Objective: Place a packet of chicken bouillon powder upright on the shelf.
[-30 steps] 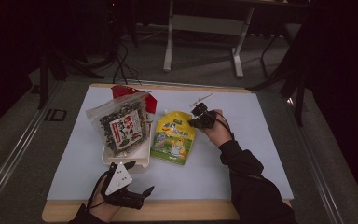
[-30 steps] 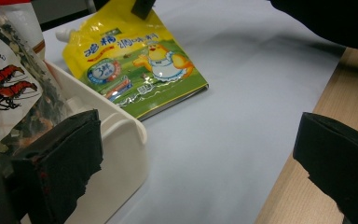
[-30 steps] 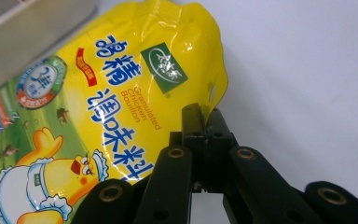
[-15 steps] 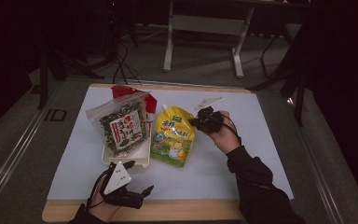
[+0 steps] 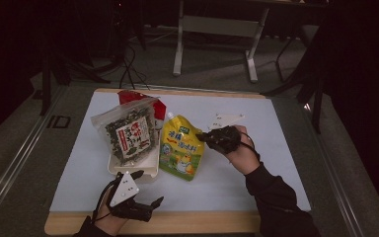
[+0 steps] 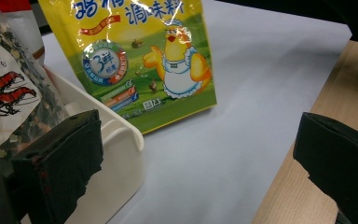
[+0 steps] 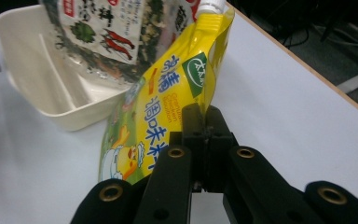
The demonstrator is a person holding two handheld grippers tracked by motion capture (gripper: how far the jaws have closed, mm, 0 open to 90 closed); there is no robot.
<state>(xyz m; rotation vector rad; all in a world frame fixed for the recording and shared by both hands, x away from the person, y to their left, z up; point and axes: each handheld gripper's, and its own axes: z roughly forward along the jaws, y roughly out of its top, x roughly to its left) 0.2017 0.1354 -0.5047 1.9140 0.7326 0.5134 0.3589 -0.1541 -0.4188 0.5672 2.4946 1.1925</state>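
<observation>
A yellow spouted pouch [image 5: 179, 149] printed with a cartoon chicken lies on the white mat, its left side against a white tray [image 5: 150, 165]. My right gripper [image 5: 203, 137] is shut on the pouch's right edge, which is raised off the mat. In the right gripper view the jaws [image 7: 204, 117] meet tight on the pouch [image 7: 168, 102]. My left gripper [image 5: 147, 188] rests open at the table's front edge, below the tray. The left gripper view has its jaws [image 6: 196, 177] wide apart with nothing between them, the pouch [image 6: 144, 60] ahead.
A clear bag of dark dried flakes [image 5: 128, 133] lies tilted over the tray [image 7: 42, 88]. A red packet [image 5: 128, 96] stands behind it. The wooden table edge [image 5: 202, 222] runs along the front. Bare mat [image 5: 271, 163] lies to the right.
My right hand has drawn back toward the person and risen a little, keeping the pouch's edge pinched. The left hand has stayed where it was.
</observation>
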